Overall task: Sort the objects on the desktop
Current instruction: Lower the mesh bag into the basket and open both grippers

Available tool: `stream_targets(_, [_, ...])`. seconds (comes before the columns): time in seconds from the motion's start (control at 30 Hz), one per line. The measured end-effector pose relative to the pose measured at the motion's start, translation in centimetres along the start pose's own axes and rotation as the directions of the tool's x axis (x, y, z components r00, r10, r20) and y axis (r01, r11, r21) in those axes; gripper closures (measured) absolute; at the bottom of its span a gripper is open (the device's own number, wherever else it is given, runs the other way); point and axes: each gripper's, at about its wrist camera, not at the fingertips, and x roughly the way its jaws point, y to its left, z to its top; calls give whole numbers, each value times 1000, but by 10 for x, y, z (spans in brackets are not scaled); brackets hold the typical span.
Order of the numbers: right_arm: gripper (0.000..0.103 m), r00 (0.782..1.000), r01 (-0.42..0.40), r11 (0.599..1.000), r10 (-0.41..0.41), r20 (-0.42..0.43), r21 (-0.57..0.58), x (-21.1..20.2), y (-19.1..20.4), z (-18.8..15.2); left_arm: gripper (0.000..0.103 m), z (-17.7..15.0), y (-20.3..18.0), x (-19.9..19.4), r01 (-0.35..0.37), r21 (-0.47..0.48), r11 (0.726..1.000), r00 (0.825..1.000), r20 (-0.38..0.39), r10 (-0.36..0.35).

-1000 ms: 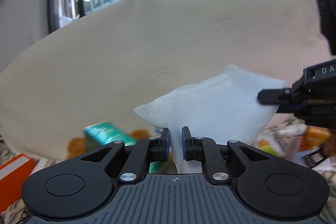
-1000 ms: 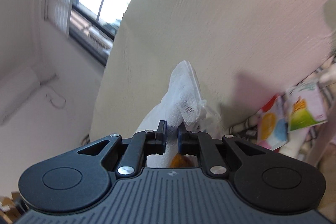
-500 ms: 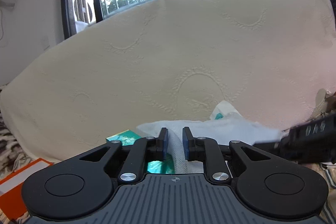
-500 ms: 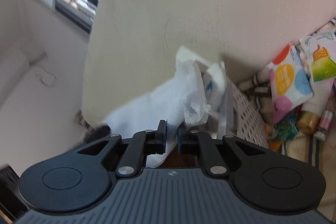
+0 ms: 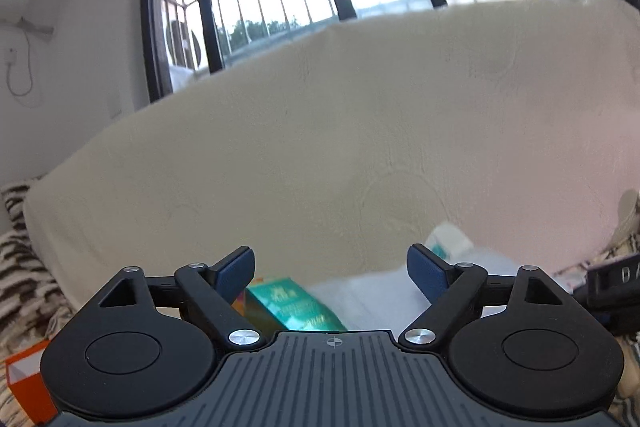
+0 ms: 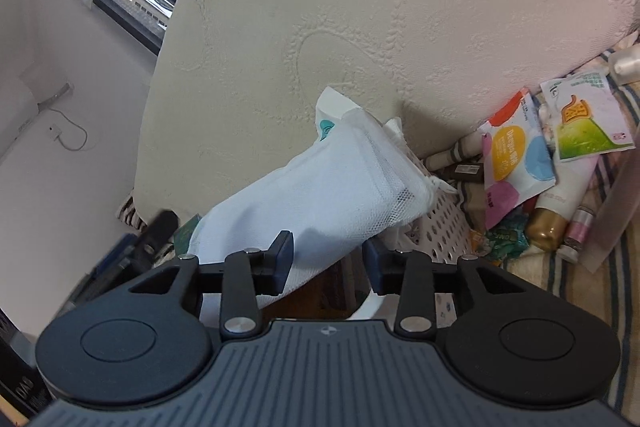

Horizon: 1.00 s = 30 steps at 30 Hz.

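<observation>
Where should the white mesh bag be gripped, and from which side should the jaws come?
Probably the gathered drawstring end of the white mesh bag, coming from its right: there the soft mesh bunches narrow above the perforated basket, while the body looks too wide.

The white mesh bag (image 6: 320, 195) covers most of the perforated basket (image 6: 444, 223), the teal box (image 5: 296, 303) is motion-blurred, and the orange box (image 5: 24, 387) is cropped at the frame edge.

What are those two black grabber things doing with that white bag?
A person is tidying with two hand-held grippers. Both the left gripper and the right gripper have open jaws and hold nothing. The white mesh bag lies across the white perforated basket, beside loose snack packets.
</observation>
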Motion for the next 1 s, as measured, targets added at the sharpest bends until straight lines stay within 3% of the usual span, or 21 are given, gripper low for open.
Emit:
stream_targets(0.2, [58,1000,-6,1000,6,-21,-13,-18,5,-8,10,7,5,-7,-10,-30,1000,1000,11,10])
stream_targets(0.3, [59,996,69,987,-61,57,-142,-25,22,-9,10,7,5,-4,-5,-50,999,1000,-8,5])
stream_targets(0.33, [59,996,78,988,-70,64,-132,-24,23,-8,10,7,5,-3,3,-61,998,1000,-17,-4])
stream_targets(0.4, [59,1000,-2,1000,2,9,12,-17,16,-1,10,5,3,-2,12,-72,997,999,-30,-14])
stream_targets(0.47, [52,995,-91,979,95,-14,181,-15,7,-1,10,1,1,-3,14,-58,998,999,-32,-16])
stream_targets(0.53, [50,988,-141,954,153,-24,266,-19,1,-5,10,-3,1,0,30,-48,998,999,-36,-32])
stream_targets(1.0, [49,997,-64,963,73,-26,263,18,-3,-1,10,-22,-7,18,35,-60,998,995,-90,-41])
